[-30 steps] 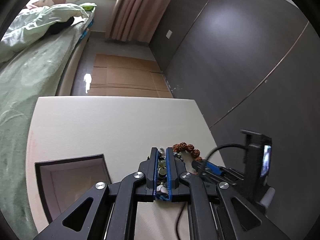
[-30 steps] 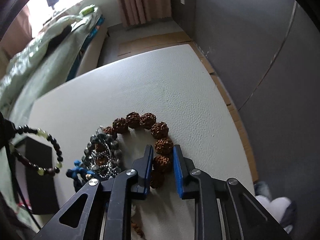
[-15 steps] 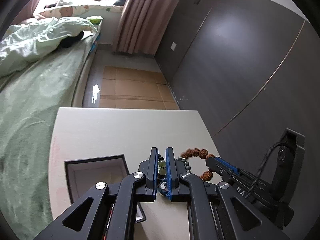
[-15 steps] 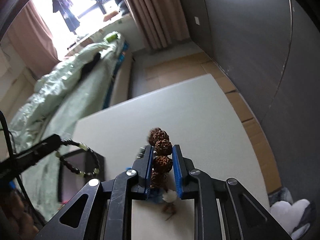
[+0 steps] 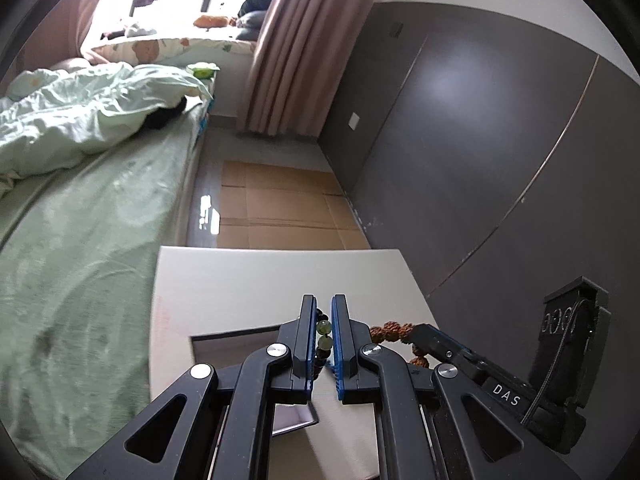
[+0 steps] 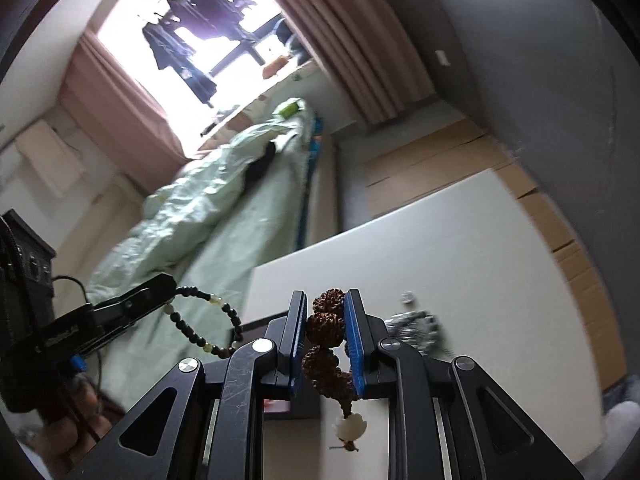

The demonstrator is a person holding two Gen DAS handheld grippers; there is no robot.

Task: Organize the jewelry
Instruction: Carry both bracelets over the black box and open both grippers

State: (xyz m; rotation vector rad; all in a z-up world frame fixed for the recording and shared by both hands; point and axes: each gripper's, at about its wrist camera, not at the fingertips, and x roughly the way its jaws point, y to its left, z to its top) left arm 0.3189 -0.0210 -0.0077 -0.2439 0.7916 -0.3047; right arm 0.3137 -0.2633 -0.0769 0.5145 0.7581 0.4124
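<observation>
My left gripper (image 5: 323, 316) is shut on a black bead bracelet with pale green beads (image 5: 323, 334) and holds it above the open dark jewelry box (image 5: 224, 344). The bracelet also hangs in the right wrist view (image 6: 208, 320) from the left gripper (image 6: 168, 282). My right gripper (image 6: 325, 302) is shut on a brown rudraksha bead bracelet (image 6: 325, 328) with a white flower bead (image 6: 350, 426), lifted off the white table (image 6: 460, 240). It shows in the left wrist view (image 5: 390, 330) too. A silver bracelet (image 6: 416, 326) lies on the table.
A bed with green bedding (image 5: 80, 200) stands left of the table. A dark grey wardrobe wall (image 5: 500, 160) runs along the right. Cardboard sheets (image 5: 280, 208) cover the floor beyond the table's far edge.
Both grippers have risen from the table with their bracelets. The rudraksha bracelet left the table surface. The left gripper moved over the jewelry box; the silver bracelet stayed on the table.
</observation>
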